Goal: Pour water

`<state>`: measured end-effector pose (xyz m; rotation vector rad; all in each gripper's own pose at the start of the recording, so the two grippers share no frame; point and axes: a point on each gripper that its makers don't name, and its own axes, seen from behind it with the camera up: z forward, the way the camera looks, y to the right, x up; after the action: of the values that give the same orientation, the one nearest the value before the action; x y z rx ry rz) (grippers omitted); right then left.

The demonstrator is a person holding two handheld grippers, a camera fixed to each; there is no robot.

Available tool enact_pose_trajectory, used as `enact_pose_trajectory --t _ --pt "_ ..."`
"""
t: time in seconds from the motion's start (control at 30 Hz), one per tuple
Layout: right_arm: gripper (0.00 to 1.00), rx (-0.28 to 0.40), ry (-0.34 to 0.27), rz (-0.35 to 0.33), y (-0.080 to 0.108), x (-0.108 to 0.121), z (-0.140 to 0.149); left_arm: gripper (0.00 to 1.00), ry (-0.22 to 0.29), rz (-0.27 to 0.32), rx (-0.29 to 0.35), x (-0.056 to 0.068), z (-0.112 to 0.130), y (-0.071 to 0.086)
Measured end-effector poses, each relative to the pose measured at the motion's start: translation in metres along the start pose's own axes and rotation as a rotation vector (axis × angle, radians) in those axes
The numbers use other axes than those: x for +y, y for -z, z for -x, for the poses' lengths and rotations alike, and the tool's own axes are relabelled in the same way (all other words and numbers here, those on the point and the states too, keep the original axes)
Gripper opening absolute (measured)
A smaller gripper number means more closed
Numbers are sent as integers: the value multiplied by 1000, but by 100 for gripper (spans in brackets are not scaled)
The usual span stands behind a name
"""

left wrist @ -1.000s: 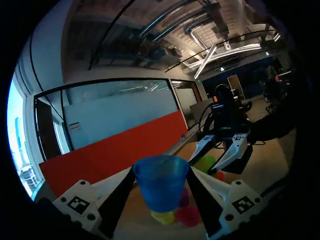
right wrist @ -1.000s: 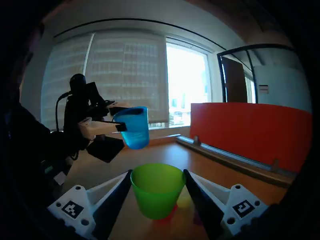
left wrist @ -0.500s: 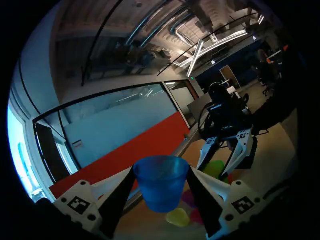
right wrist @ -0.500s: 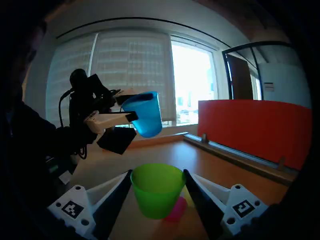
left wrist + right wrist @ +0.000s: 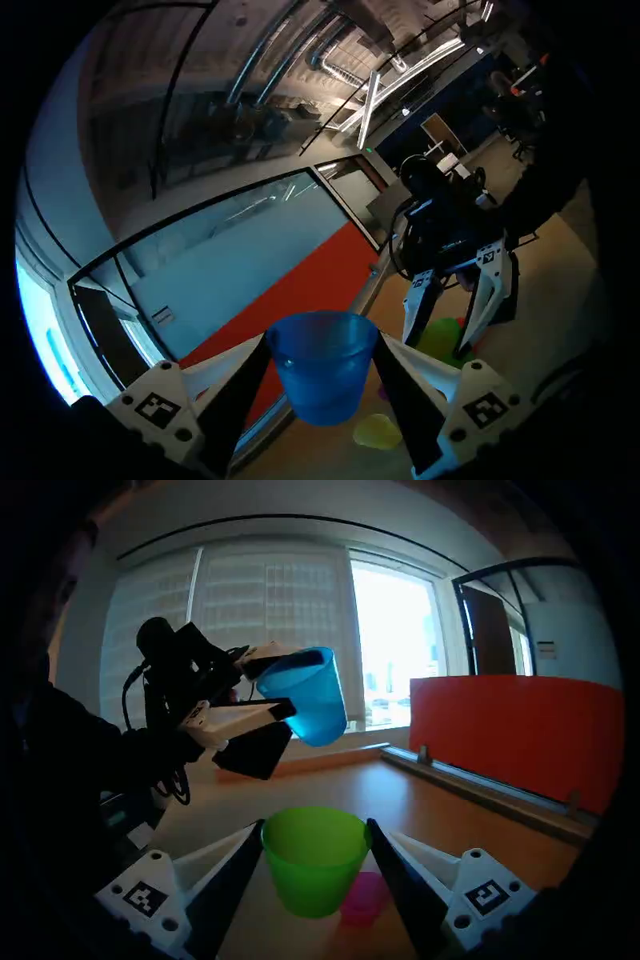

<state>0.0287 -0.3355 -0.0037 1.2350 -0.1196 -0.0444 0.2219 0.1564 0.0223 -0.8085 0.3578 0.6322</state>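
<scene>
A blue cup [image 5: 322, 368] is held between the fingers of my left gripper [image 5: 322, 348]. In the right gripper view that blue cup [image 5: 312, 700] hangs tilted in the air, up and left of a green cup [image 5: 314, 870]. My right gripper [image 5: 314, 840] is shut on the green cup, which stands upright just above the wooden table [image 5: 456, 816]. In the left gripper view the right gripper [image 5: 452, 316] stands farther off with the green cup [image 5: 438, 340] between its fingers. I cannot see any water.
A pink cup [image 5: 364, 896] lies on the table behind the green one, and a yellow cup [image 5: 378, 430] lies below the blue one. A red partition [image 5: 520, 736] with a rail runs along the table's right side. A person's dark sleeve [image 5: 80, 760] is at the left.
The left gripper has risen and tilted further, bringing the blue cup up and closer over the green cup. The right gripper has held the green cup almost still.
</scene>
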Motion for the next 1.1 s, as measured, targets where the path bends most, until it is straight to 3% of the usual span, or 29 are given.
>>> enact_pose_trajectory --t 0.47,0.7,1.1 --pt "95 3 1 -42 -6 -16 0 86 -92 10 1 5 -7 -2" --pt "95 4 5 -57 -9 -22 -1 87 -163 22 2 12 -10 -3" --pt "95 7 9 -69 -11 -25 -1 86 -220 41 7 19 -12 -3"
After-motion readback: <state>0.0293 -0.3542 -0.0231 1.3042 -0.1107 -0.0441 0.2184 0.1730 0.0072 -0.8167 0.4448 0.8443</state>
